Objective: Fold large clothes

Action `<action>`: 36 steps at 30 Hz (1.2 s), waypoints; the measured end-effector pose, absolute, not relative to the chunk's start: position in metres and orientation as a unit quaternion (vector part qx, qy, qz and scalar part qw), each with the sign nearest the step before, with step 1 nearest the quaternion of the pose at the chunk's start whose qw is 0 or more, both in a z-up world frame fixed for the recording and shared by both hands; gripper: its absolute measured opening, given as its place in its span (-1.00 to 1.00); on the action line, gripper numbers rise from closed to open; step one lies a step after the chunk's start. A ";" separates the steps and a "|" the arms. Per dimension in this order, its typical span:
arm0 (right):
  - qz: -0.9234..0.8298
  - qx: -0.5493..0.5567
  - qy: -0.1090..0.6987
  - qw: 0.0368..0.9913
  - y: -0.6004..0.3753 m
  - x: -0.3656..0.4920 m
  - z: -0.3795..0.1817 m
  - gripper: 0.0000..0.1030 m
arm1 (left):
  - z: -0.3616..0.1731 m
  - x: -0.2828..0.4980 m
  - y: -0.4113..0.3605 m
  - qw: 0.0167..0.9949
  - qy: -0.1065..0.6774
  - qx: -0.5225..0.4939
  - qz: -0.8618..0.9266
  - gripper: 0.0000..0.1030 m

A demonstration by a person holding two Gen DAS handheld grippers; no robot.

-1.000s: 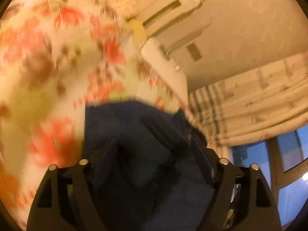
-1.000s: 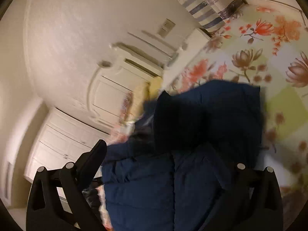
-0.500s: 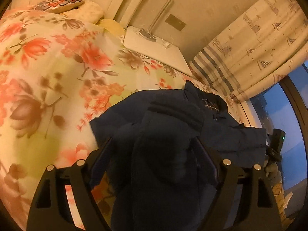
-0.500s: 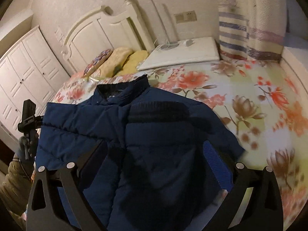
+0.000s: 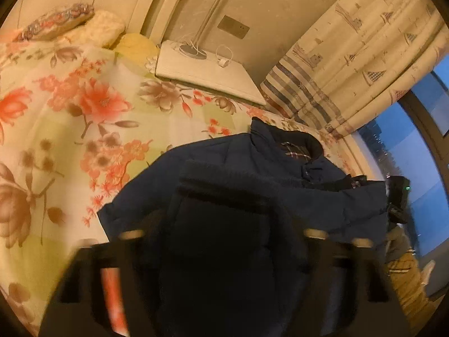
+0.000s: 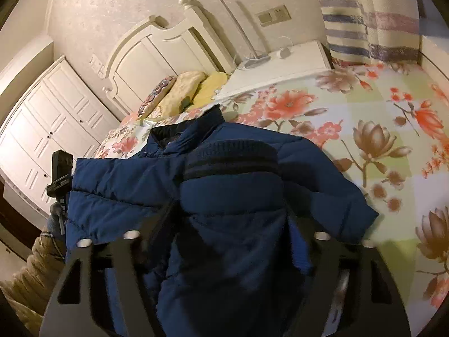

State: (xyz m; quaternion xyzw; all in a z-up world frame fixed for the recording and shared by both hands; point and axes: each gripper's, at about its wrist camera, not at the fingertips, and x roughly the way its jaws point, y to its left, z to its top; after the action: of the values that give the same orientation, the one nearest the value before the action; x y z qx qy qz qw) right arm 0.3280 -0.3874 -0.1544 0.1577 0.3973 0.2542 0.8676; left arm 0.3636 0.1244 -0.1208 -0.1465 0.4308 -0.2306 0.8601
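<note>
Across the lower centre of both frames, your navy jacket lies on the floral bed, collar toward the headboard at upper left in the right view. Your left tongs and right tongs each have a sleeve bunched between their fingers; whether they are pinching it or spread, you cannot tell. A white nightstand sits at upper centre of the left view.

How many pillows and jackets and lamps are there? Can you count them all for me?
Jackets: 1, the blue jacket on the bed.
Pillows: 3, patterned, cream, yellow.
Lamps: 1, the lamp on the nightstand.
Total: 5
</note>
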 end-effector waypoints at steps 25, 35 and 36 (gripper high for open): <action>0.079 0.168 0.425 0.886 -0.384 0.419 -0.166 -0.66 | -0.142 0.459 0.101 0.891 0.442 -0.104 -0.020 0.02; 0.069 0.223 0.390 0.891 -0.401 0.397 -0.145 0.30 | -0.093 0.406 0.110 0.943 0.308 -0.121 0.045 0.68; 0.071 0.225 0.375 0.897 -0.402 0.391 -0.136 0.85 | -0.081 0.398 0.102 0.951 0.290 -0.096 0.052 0.71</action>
State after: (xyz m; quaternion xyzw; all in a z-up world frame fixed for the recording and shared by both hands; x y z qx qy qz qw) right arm 0.3913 -0.4024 -0.1357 0.2254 0.3745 0.0710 0.8966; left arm 0.3975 0.1022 -0.0814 -0.0965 0.2904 0.0516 0.9506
